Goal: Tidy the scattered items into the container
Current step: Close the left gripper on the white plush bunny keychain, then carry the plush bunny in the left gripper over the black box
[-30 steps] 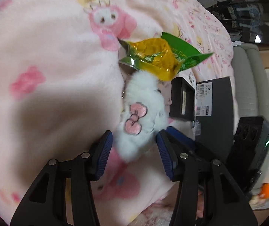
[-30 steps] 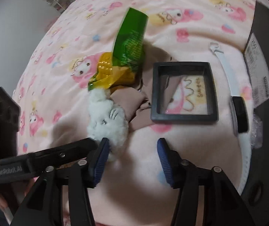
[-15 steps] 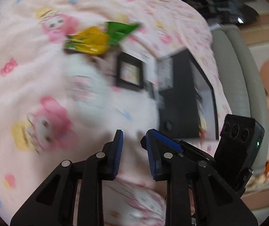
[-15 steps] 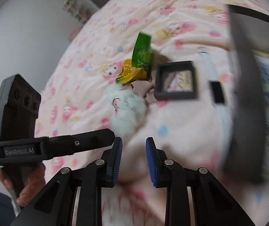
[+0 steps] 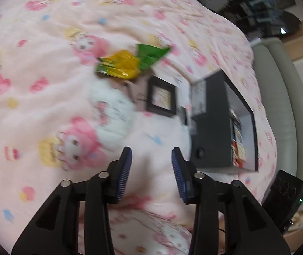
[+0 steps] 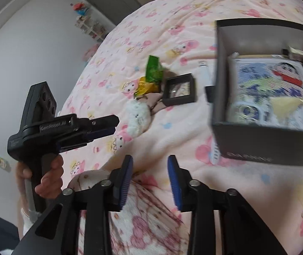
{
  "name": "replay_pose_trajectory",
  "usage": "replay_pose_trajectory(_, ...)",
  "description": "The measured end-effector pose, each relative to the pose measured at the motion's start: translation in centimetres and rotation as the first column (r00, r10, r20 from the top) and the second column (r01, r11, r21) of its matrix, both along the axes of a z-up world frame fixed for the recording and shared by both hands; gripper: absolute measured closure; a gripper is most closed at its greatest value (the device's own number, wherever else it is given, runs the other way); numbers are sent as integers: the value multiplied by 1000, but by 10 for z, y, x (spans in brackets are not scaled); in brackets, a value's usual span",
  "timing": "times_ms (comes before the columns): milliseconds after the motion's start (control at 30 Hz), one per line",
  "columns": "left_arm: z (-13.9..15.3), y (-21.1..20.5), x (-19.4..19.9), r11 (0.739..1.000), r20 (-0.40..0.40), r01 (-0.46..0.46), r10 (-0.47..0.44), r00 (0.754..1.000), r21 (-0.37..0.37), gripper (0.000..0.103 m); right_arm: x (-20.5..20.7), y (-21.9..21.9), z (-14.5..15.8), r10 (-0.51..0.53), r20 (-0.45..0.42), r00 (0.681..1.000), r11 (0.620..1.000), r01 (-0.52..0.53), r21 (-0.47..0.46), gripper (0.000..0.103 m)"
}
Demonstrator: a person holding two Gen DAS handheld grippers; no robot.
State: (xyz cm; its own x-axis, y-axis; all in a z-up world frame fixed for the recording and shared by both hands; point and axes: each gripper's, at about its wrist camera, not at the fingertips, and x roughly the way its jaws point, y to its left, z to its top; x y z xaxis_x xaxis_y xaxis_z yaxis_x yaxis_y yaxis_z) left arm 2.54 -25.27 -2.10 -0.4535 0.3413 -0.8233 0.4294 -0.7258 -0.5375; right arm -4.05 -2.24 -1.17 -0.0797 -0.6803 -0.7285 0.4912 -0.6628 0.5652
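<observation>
I have both claws up off the bed, and neither carries anything. My left claw (image 5: 151, 171) is opening, with only pink blanket (image 5: 45, 97) showing between its blue pads; my right claw (image 6: 150, 177) is opening too, just as bare. I judge I'm hanging back here to choose the next pick.

The leftovers sit bunched together on the blanket: a white fluffy toy (image 6: 137, 114), a yellow and green snack packet (image 6: 151, 77) just beyond it, a small black frame (image 6: 180, 90) beside that, and a white strap (image 6: 206, 72) lying partly behind the box. The black box (image 6: 266, 142), open side up, rests to the right of the cluster and already holds printed packets, so that is clearly where everything goes. The toy lies nearest my left claw, which makes it the sensible next grab; it's soft, so I'd pinch deep.
</observation>
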Motion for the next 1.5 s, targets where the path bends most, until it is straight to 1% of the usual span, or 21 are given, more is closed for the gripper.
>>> replay_pose_trajectory(67, -11, -15, -3, 1000, 18, -15, 15, 1000, -3, 59, -3, -16, -4, 28, -3, 1000, 1000, -28, 10, 65)
replay_pose_trajectory(167, -35, -34, -16, 1000, 59, -24, 23, 998, 9, 56, -17, -54, -23, 64, 34, 997, 996, -66, 54, 61)
replay_pose_trajectory(233, -52, -45, -24, 999, 86, -26, 23, 996, 30, 49, -24, -72, -35, 75, 61, 995, 994, -79, 75, 61)
replay_pose_trajectory(300, -69, -55, -32, 996, 105, -35, 27, 994, 83, 42, -34, -95, -51, 87, 103, 991, 991, -97, 92, 61)
replay_pose_trajectory(367, -86, -59, -40, 986, 111, -39, 21, 994, 161, 42, -42, -112, -67, 96, 140, 986, 990, -110, 89, 60)
replay_pose_trajectory(400, -92, -57, -44, 983, 115, -28, 7, 993, 183, 46, -46, -120, -77, 102, 162, 982, 990, -115, 77, 60)
replay_pose_trajectory(433, -96, -53, -47, 979, 118, -10, -15, 993, 203, 62, -49, -125, -85, 103, 174, 979, 990, -118, 79, 60)
replay_pose_trajectory(467, -97, -48, -49, 977, 121, 8, -35, 992, 212, 61, -51, -128, -91, 100, 183, 978, 990, -116, 79, 60)
replay_pose_trajectory(533, -88, -41, -50, 988, 118, 33, -51, 992, 152, 64, -52, -128, -95, 100, 189, 977, 992, -113, 59, 63)
replay_pose_trajectory(567, -79, -38, -47, 990, 96, 41, -54, 994, 137, 64, -50, -123, -89, 96, 168, 981, 994, -102, 31, 65)
replay_pose_trajectory(633, -62, -30, -38, 988, 57, 50, -59, 997, 144, 65, -44, -111, -76, 86, 131, 988, 996, -87, 2, 70)
replay_pose_trajectory(700, -44, -14, -27, 988, 10, 66, -68, 998, 142, 65, -33, -94, -57, 87, 91, 992, 996, -86, -19, 70)
replay_pose_trajectory(833, -9, 40, -3, 982, -80, 141, -132, 988, 123, 65, -4, -44, -20, 90, 16, 996, 995, -89, -42, 70)
replay_pose_trajectory(967, 1, 105, 9, 966, -104, 218, -205, 973, 136, 65, 18, 27, -2, 61, -3, 998, 998, -61, -30, 70)
replay_pose_trajectory(1033, 0, 138, 8, 954, -115, 263, -248, 962, 142, 64, 26, 58, 1, 33, -18, 999, 999, -34, -15, 70)
replay_pose_trajectory(1133, -13, 187, -3, 931, -90, 328, -317, 944, 161, 64, 33, 104, -6, -32, -23, 999, 999, 32, 21, 70)
replay_pose_trajectory(1233, -29, 224, -18, 912, -37, 391, -390, 920, 125, 65, 36, 144, -22, -133, 9, 991, 990, 132, 53, 70)
replay_pose_trajectory(1267, -32, 236, -23, 898, -17, 427, -428, 904, 101, 65, 35, 155, -26, -159, 0, 987, 985, 158, 75, 70)
replay_pose_trajectory(1367, -32, 248, -35, 879, 24, 475, -476, 879, 46, 64, 34, 180, -32, -220, -34, 975, 968, 222, 118, 70)
replay_pose_trajectory(1433, -22, 243, -41, 879, 8, 477, -477, 879, 15, 61, 32, 197, -32, -266, -39, 963, 957, 268, 112, 70)
replay_pose_trajectory(1500, -10, 231, -44, 889, -37, 459, -459, 888, -12, 58, 29, 207, -33, -287, -31, 957, 953, 289, 93, 70)
